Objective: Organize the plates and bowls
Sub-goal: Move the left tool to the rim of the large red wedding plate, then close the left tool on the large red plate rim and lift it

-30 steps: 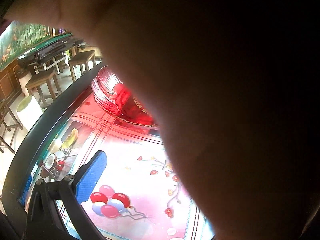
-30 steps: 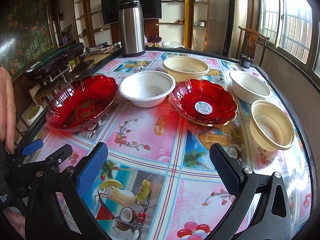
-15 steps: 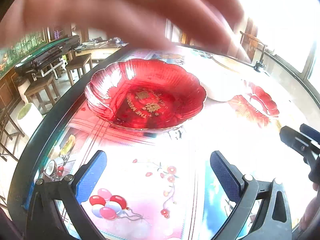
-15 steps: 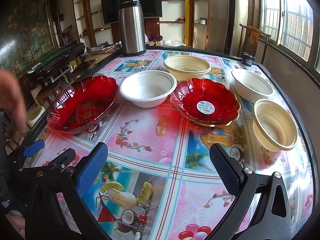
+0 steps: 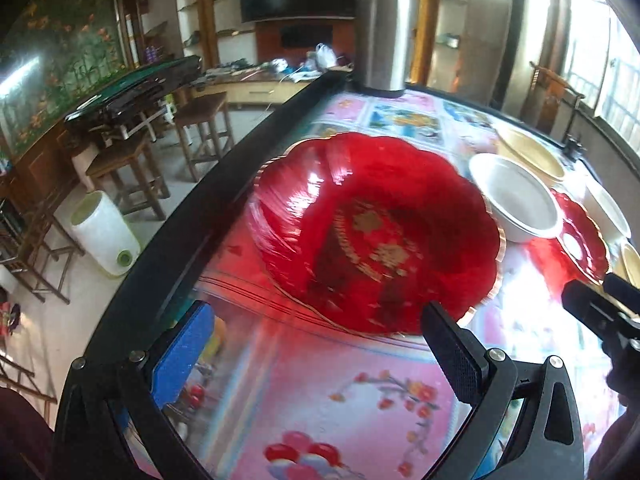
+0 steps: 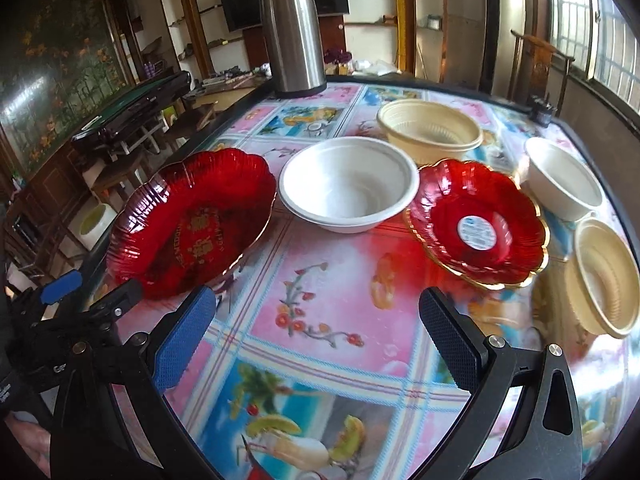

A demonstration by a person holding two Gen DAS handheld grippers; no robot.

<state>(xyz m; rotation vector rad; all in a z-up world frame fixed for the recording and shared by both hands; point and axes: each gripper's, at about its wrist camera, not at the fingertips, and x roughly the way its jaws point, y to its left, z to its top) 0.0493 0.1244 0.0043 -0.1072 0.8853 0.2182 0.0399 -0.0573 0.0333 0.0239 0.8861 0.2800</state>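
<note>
The left gripper (image 5: 316, 344) hangs just short of the big red plate (image 5: 376, 232), its blue and black fingers spread wide with nothing between them, the plate's near rim sitting just beyond the tips. From the other side, the right gripper (image 6: 316, 340) is likewise spread apart and empty, held above the bright flowered tablecloth (image 6: 332, 280) near the table's front edge. The big red plate (image 6: 192, 220) lies at the left edge of the table, its gold lettering showing through the glassy red. Just beside it, nearly touching its rim, stands a white bowl (image 6: 348, 184). To the right of that lies a smaller red plate (image 6: 476, 224) with a gold scalloped rim and a round sticker in its middle. Behind it sits a cream bowl (image 6: 430, 132); another white bowl (image 6: 564, 184) and a second cream bowl (image 6: 604, 276) stand along the right edge, close together, though I cannot tell whether they touch. A steel thermos (image 6: 294, 32) stands upright at the far end of the table. Everything in the left view is a little smeared.
</note>
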